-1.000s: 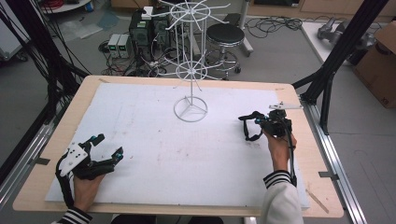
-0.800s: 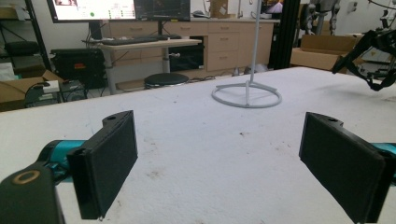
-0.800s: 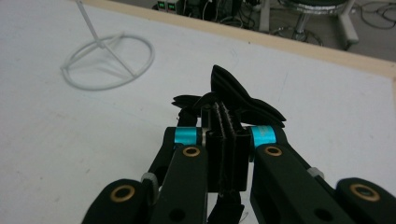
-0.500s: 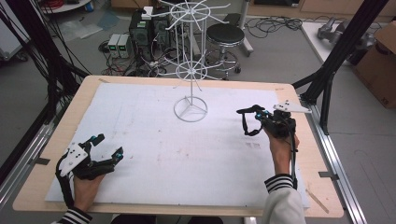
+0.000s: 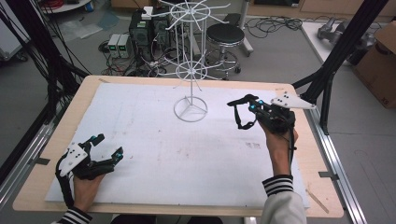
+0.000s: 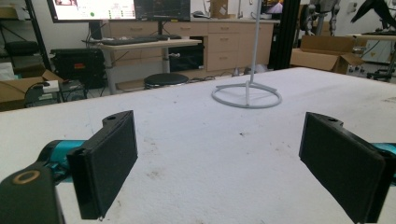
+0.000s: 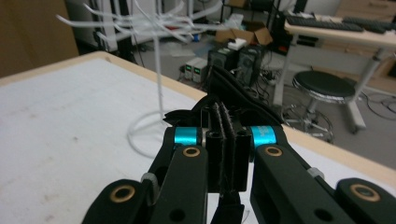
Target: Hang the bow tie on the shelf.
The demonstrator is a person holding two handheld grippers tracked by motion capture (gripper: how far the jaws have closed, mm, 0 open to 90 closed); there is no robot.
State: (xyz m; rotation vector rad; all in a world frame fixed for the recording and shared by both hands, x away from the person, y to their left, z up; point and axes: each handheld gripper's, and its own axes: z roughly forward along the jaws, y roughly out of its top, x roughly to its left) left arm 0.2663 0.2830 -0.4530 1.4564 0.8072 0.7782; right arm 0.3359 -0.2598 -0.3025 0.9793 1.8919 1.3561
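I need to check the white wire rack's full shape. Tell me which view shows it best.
The high view: the white wire rack shows whole, from ring base to both spoked tiers, standing on the table's far side. The left gripper view gives its base and lower pole. The right gripper view shows blurred upper arms, pole and part of the base beyond the right tool.

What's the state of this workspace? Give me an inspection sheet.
Surface: white sheet on wooden table, faint stains.
Job's things: wire rack upright at back centre; black strap.
Clutter: nothing seen.
Tools: left tool open, low over the sheet; right tool shut on the strap.
Cables: tangle on floor behind the table.
Surroundings: stool, cardboard box.
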